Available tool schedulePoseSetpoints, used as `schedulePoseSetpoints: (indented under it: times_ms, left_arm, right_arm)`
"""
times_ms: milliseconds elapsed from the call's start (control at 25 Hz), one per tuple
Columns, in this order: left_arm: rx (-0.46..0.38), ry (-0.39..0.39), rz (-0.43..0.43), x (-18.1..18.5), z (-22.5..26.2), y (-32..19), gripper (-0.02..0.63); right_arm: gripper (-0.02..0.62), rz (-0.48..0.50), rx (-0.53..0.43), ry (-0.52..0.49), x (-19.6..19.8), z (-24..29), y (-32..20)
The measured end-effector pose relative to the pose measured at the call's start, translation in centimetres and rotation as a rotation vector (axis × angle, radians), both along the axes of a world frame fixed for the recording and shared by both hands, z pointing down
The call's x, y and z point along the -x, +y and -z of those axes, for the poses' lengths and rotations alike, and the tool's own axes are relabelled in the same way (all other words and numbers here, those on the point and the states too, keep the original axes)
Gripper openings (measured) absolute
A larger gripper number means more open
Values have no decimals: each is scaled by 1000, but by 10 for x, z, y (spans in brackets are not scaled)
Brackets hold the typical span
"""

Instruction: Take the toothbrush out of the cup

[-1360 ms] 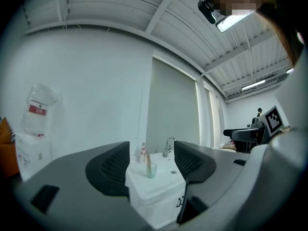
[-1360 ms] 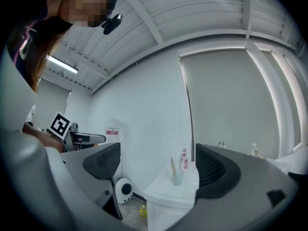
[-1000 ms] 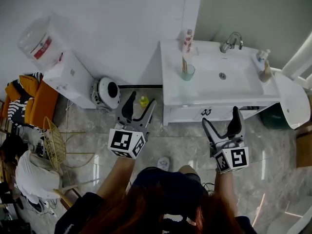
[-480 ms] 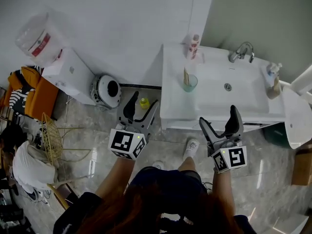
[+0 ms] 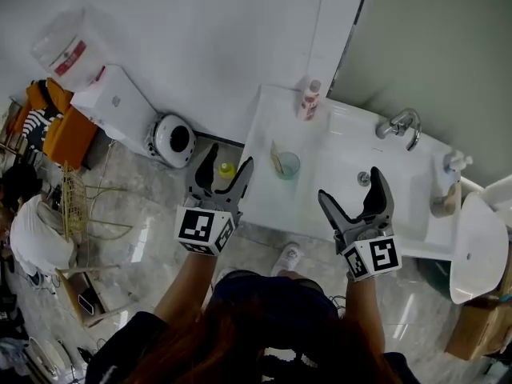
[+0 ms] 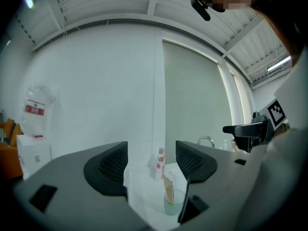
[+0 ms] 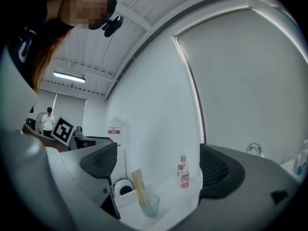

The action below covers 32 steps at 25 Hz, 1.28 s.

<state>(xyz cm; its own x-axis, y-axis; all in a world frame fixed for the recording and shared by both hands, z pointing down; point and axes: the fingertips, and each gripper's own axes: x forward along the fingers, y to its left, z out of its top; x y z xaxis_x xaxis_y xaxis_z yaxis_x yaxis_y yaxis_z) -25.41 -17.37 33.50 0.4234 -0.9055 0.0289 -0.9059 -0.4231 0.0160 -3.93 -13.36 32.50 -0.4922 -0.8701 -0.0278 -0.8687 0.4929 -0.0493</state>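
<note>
Head view, with 2 gripper views. The translucent green cup (image 5: 287, 166) stands upright on the white washbasin counter (image 5: 264, 194), near its front left edge. The toothbrush (image 5: 276, 158), a flat tan piece, leans inside it with its top above the rim.

The left gripper (image 5: 228, 163) hovers over the floor just beside the counter's edge. Its jaws stand wide, have just been opening, and have nothing between the pads. The right gripper (image 5: 352, 188) hangs over the counter front, jaws wide and empty. Both are short of the cup.

Likely hazards:
- A jaw coming in low may strike the light cup and tip it or push it off the nearby edge.
- Pulling the leaning toothbrush sideways, with the cup unsteadied, may drag the cup over.
- The pink-labelled bottle (image 5: 309, 100) stands well apart and poses little risk.
</note>
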Motion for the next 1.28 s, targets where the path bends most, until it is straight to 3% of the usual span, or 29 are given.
schedulePoseSetpoints:
  times_ms: [160, 360, 1000, 1200, 1280]
  left_arm:
    - [10, -28, 36, -29, -9, -22, 307]
    - [64, -48, 45, -43, -26, -42, 314]
    - [225, -72, -57, -76, -98, -77, 314]
    - [290, -112, -66, -85, -138, -86, 314]
    - [323, -91, -69, -90, -151, -90, 314]
  right_arm:
    - [535, 68, 18, 10, -23, -9, -35]
    - [535, 115, 39, -3, -22, -15, -63]
    - [529, 145, 127, 9, -1, -53, -117]
    - [528, 173, 161, 12, 9, -68, -122]
    - [528, 188, 170, 20, 11, -73, -123]
